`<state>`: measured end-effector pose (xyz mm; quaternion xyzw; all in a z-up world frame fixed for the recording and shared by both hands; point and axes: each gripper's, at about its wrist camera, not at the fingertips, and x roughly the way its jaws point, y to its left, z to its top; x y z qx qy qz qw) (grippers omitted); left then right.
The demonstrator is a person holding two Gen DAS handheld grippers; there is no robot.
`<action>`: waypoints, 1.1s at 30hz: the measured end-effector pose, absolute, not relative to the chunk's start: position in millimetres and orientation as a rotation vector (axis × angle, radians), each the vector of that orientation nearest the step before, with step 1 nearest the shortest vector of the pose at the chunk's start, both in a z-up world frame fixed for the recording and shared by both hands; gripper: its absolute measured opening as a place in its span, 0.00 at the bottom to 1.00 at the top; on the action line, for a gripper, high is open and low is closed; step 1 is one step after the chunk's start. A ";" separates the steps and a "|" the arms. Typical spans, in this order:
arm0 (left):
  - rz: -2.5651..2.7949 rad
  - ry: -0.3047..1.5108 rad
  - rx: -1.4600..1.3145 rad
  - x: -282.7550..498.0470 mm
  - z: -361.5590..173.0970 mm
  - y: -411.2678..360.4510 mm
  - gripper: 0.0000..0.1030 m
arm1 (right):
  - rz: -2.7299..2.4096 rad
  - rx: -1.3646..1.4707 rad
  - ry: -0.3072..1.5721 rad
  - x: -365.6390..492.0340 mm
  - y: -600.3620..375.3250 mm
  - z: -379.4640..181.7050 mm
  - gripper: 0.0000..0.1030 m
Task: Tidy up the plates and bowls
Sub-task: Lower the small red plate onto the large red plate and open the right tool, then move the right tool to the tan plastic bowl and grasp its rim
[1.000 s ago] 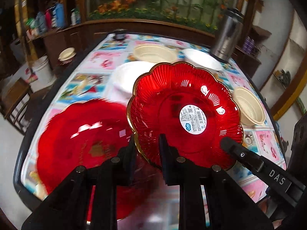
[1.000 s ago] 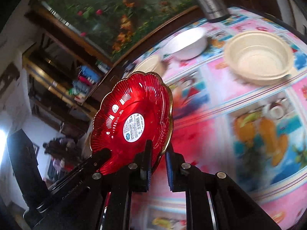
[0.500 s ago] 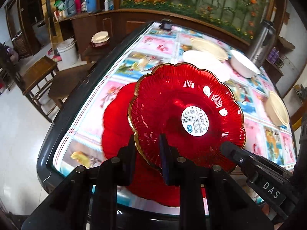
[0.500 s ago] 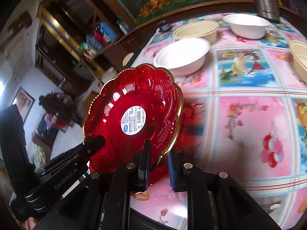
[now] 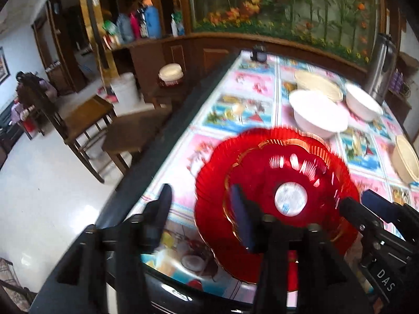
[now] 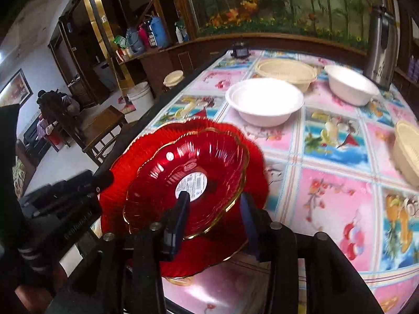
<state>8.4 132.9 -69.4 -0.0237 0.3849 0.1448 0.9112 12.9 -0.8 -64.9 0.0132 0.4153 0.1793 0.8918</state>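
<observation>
Small red plate (image 6: 183, 183) is seen nested on large red plate (image 6: 230, 162), near table (image 6: 327, 209) corner. Both left gripper (image 5: 201, 212) and right gripper (image 6: 214, 209) are spread, nothing clamped. 2 plates judged stacked; 2 white bowls (image 6: 264, 102), beyond large red plate, left unstacked.
</observation>
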 end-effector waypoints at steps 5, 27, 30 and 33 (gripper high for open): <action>0.302 0.709 -0.023 0.7 -49.8 129.0 0.56 | 0.355 0.020 0.777 4.2 -17.5 -46.9 0.51; 0.256 0.640 0.062 -6.1 -23.9 87.5 0.59 | 0.333 0.147 0.677 3.2 -67.2 -25.1 0.55; 0.252 0.637 0.072 -4.5 -22.6 82.1 0.59 | 0.331 0.155 0.673 4.5 -71.4 -25.9 0.55; 0.248 0.635 0.085 -2.9 -21.5 75.5 0.59 | 0.329 0.166 0.673 5.8 -76.2 -26.8 0.55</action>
